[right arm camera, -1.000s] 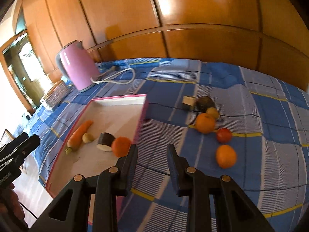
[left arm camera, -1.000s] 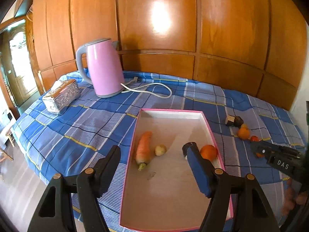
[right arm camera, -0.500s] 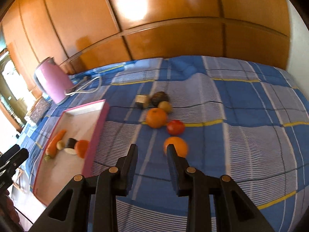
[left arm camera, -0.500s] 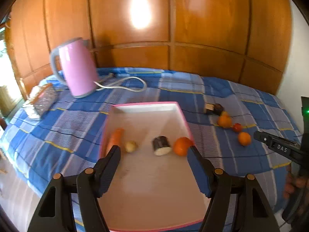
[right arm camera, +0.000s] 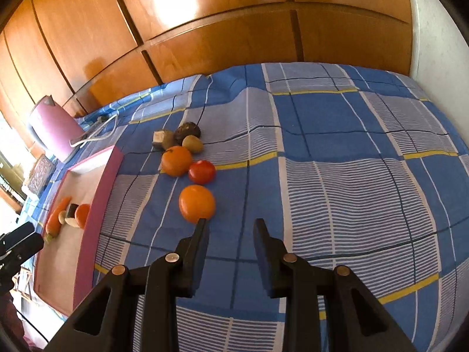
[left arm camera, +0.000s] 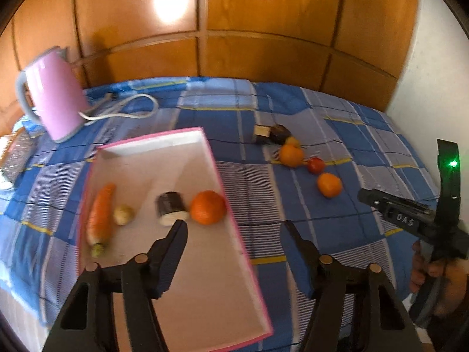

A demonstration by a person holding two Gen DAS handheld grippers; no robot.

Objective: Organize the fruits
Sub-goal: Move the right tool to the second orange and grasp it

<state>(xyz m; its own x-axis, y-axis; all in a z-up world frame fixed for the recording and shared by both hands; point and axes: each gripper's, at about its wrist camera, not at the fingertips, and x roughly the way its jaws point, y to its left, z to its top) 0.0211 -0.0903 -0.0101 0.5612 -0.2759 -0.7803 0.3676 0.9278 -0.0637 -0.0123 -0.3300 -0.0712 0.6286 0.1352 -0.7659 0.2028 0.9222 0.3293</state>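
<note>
A pink-rimmed tray (left arm camera: 211, 158) holds a carrot (left arm camera: 101, 214), a small pale potato (left arm camera: 123, 214), a dark eggplant piece (left arm camera: 171, 208) and an orange (left arm camera: 208, 206). My left gripper (left arm camera: 234, 226) hovers over the tray's right rim, jaws closing with nothing between them. On the checked cloth lie two oranges (right arm camera: 197, 204) (right arm camera: 176, 160), a tomato (right arm camera: 201, 171), a yellowish fruit (right arm camera: 192, 143), a dark round piece (right arm camera: 188, 130) and a cut block (right arm camera: 159, 138). My right gripper (right arm camera: 230, 221) is shut and empty, its left fingertip just short of the nearer orange.
A pink kettle (left arm camera: 55, 102) with a white cord (left arm camera: 126, 108) stands at the back left, a silver box (left arm camera: 17, 152) beside it. Wood panelling runs behind the table and a white wall stands at the right. A hand (left arm camera: 433, 270) holds the right gripper's handle.
My left gripper has moved right, from over the tray's middle to its right rim, and its jaws have narrowed. My right gripper has moved right and down, from the tray's edge to the loose fruits.
</note>
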